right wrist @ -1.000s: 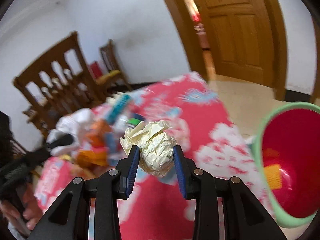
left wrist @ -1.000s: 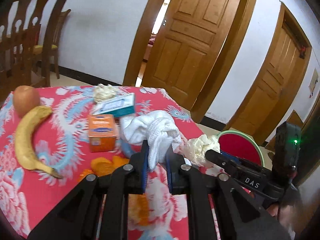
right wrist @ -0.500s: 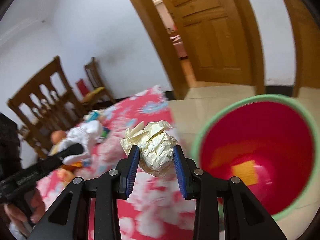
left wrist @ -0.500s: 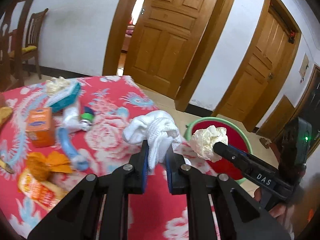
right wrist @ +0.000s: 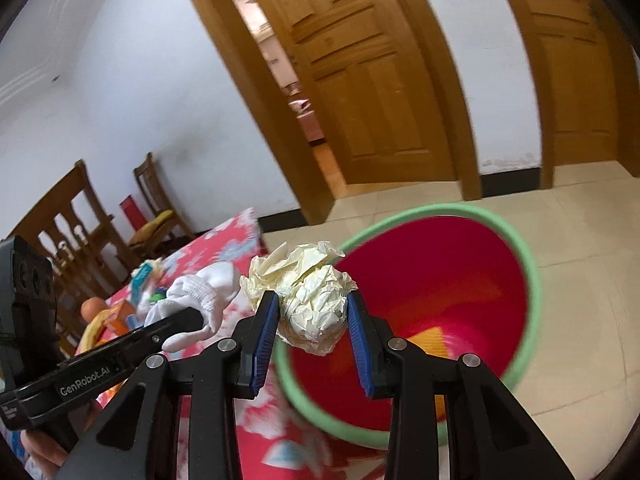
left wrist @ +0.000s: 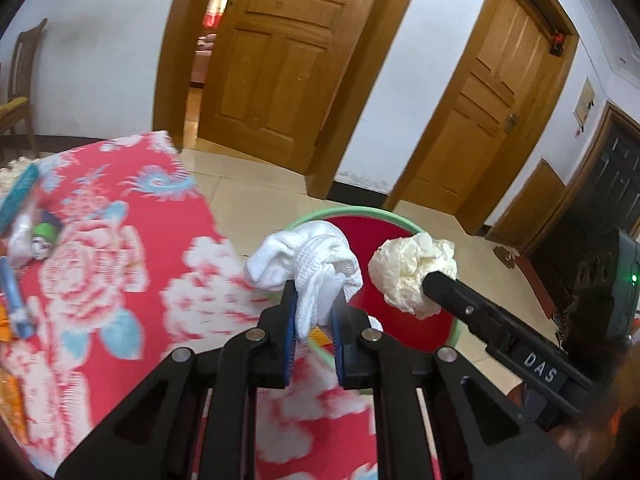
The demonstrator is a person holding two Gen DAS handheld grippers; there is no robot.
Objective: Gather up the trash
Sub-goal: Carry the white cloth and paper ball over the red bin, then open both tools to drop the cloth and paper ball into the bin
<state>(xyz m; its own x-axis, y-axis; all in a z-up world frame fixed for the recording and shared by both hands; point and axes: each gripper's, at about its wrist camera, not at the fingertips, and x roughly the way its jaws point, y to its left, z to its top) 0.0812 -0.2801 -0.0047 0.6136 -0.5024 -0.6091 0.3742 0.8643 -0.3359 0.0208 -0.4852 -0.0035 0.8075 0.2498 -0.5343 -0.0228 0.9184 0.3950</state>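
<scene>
My left gripper [left wrist: 314, 312] is shut on a bunched white sock [left wrist: 308, 260], held over the table's right edge near the bin rim. Beside it, my right gripper [right wrist: 312, 316] is shut on a crumpled cream paper ball [right wrist: 308, 296], which hangs above the near rim of a red bin with a green rim [right wrist: 532, 280]. The left wrist view shows the paper ball [left wrist: 412, 272] at the right gripper's tip, over the red bin [left wrist: 400, 320]. The sock [right wrist: 200, 292] and the left gripper's arm show at the left of the right wrist view. An orange piece lies inside the bin.
A table with a red flowered cloth [left wrist: 120, 280] carries leftover items at its left: a small green-capped bottle [left wrist: 44, 236], a blue tube [left wrist: 14, 296], boxes and fruit [right wrist: 92, 308]. Wooden chairs [right wrist: 72, 220] stand behind. Tiled floor and wooden doors [left wrist: 280, 60] lie beyond the bin.
Both grippers have swung right from over the table's clutter to the bin, each carrying its load. The bin has grown large in the right wrist view and the table items have slid off left.
</scene>
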